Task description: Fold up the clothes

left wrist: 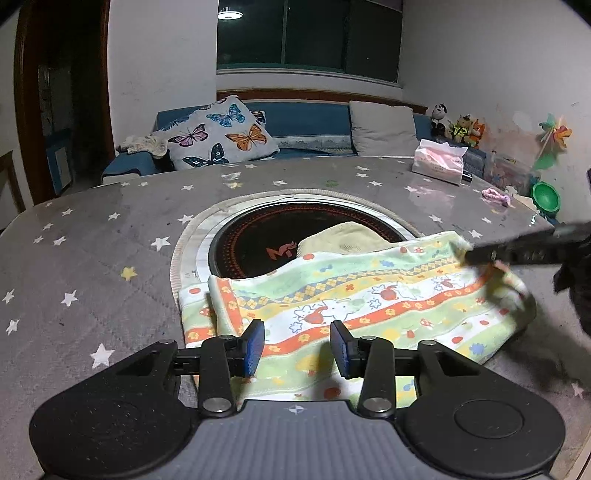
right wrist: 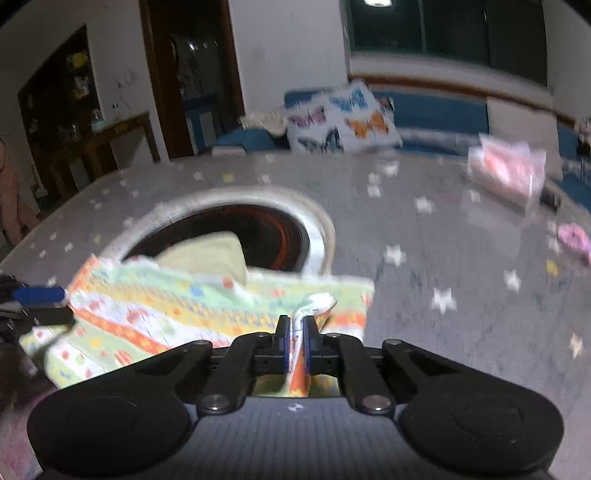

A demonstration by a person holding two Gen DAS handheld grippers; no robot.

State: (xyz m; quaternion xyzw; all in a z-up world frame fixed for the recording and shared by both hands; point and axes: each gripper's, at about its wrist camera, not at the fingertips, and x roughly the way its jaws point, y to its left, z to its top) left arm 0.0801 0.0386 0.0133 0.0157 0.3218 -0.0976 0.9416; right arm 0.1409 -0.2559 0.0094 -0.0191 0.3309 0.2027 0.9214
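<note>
dim indoor light | fisheye-bent edges | right wrist view motion-blurred

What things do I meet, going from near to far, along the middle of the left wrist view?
Left claw → patterned cloth → round black burner → starry tablecloth → blue sofa → dark window.

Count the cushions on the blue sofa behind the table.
2. A butterfly cushion leans at the sofa's left end; a plain grey cushion stands toward the right, beside the stuffed toys. The table may hide others.
</note>
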